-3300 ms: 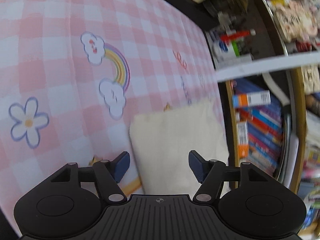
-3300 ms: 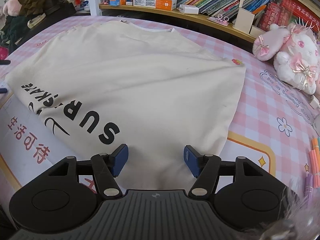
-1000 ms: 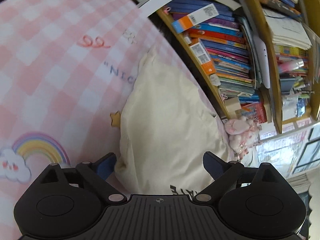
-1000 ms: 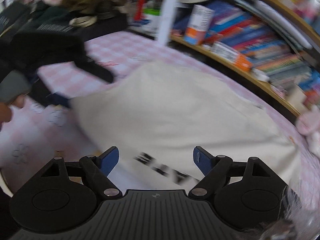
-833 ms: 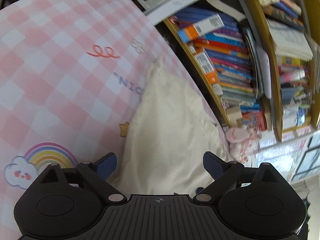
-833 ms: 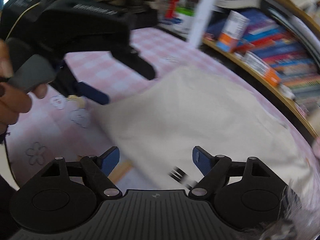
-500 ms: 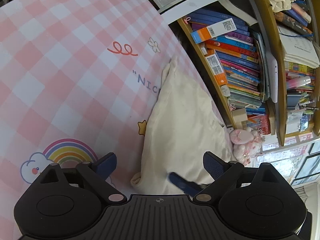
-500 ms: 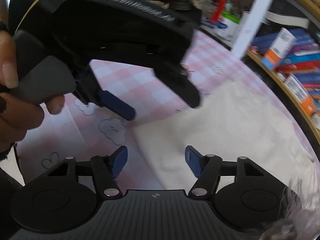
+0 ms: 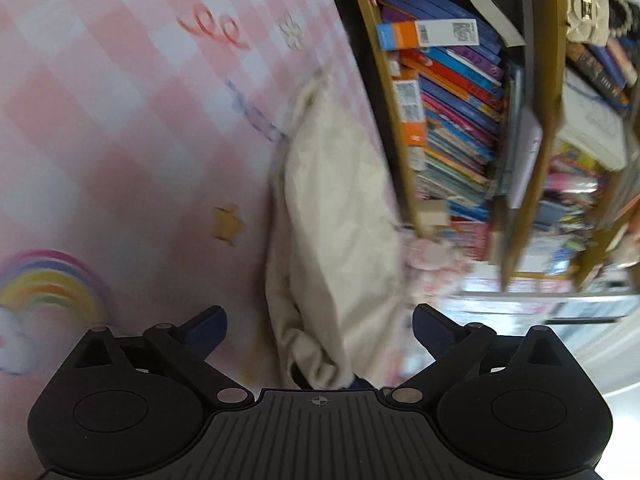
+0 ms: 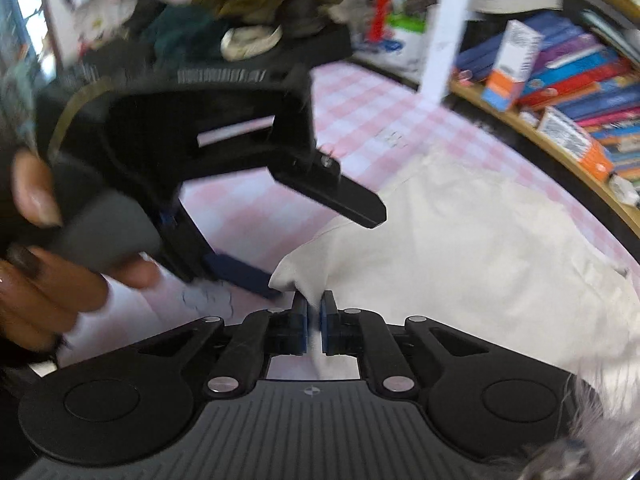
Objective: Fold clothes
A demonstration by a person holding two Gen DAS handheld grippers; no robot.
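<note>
Right gripper (image 10: 313, 312) pinches the cream shirt (image 10: 480, 248) (corner); left gripper (image 9: 319, 330) fingers apart.

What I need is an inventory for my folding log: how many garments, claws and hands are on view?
Garments: 1, the cream garment
Claws: 2, the right claw shut on the garment's corner and the left claw open
Hands: 1, the left hand
Total: 4

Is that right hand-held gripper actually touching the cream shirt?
Touching. The right wrist view shows the right hand-held gripper closed on a bunched corner of the cream shirt, with cloth pinched between its blue pads.
</note>
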